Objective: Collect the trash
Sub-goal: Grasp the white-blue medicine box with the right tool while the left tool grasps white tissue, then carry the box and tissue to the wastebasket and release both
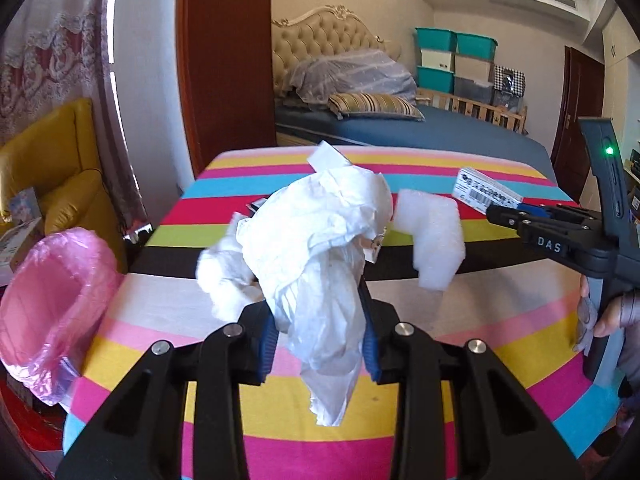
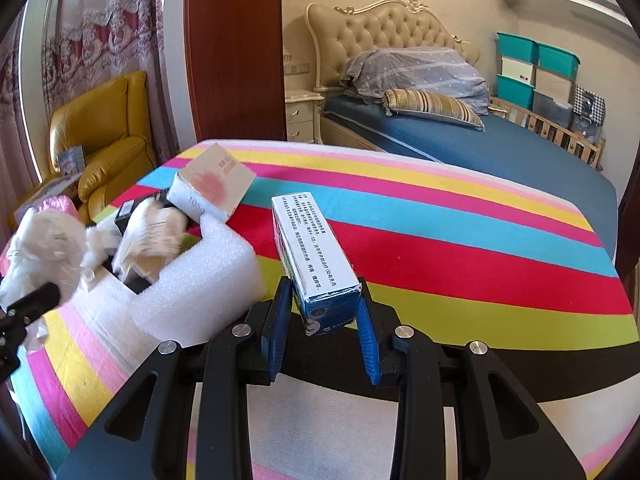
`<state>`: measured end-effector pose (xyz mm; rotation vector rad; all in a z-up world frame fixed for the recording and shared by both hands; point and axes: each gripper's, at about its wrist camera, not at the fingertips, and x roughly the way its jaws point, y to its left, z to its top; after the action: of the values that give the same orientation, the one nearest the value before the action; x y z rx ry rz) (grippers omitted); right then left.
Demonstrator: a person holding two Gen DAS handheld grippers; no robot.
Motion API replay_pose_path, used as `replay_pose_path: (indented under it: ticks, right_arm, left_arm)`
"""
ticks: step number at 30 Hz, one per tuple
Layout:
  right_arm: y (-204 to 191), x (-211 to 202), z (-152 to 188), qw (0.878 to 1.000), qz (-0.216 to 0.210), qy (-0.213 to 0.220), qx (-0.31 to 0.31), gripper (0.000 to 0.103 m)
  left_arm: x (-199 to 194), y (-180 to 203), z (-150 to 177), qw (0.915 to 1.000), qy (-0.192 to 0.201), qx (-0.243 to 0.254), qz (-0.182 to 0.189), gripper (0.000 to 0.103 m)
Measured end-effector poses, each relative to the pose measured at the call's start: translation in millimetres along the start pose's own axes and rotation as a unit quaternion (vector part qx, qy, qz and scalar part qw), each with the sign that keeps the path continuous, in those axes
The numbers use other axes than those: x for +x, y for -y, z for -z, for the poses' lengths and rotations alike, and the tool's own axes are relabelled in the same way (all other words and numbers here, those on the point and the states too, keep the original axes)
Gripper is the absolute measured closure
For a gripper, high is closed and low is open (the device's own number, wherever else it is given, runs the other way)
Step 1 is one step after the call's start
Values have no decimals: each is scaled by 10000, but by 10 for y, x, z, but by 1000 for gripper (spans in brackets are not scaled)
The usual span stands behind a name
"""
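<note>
While both grips hold, the carry to the bin comes next.
Left gripper point(image 1: 320, 344): clamped on the crumpled white paper point(image 1: 320, 248), lifted above the striped tablecloth point(image 1: 440, 408).
Right gripper point(image 2: 320, 336): fingers closed against the blue-and-white carton point(image 2: 316, 256).
Pink-lined bin point(image 1: 52, 312): off the table's left edge.
Advice: swing left gently, release only once well over the rim.

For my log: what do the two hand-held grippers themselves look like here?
Both look identical: black linkage arms with silver pivot screws and ribbed blue pads. In the left wrist view, the right hand-held gripper carries white "DAS" lettering, a dark handle with a lit green LED, and the person's hand in a greyish sleeve. No cables visible.
</note>
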<state>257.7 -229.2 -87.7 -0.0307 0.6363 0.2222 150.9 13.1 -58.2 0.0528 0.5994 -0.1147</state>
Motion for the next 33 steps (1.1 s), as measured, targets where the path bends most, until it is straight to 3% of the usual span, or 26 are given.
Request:
replay_pose_path:
  ticks: [7, 21, 33]
  right_arm:
    - [-58, -139, 28, 9997, -219, 29, 143, 72]
    - [-1027, -654, -274, 9909, -1084, 613, -511, 72]
    - [-1740, -617, -409, 9785, -1726, 539, -993, 72]
  left_arm:
    - [-161, -375, 28, 9990, 229, -175, -329, 69]
    - [-481, -904, -43, 9946, 656, -444, -676, 69]
    - [-700, -1461, -117, 9877, 845, -735, -1095, 69]
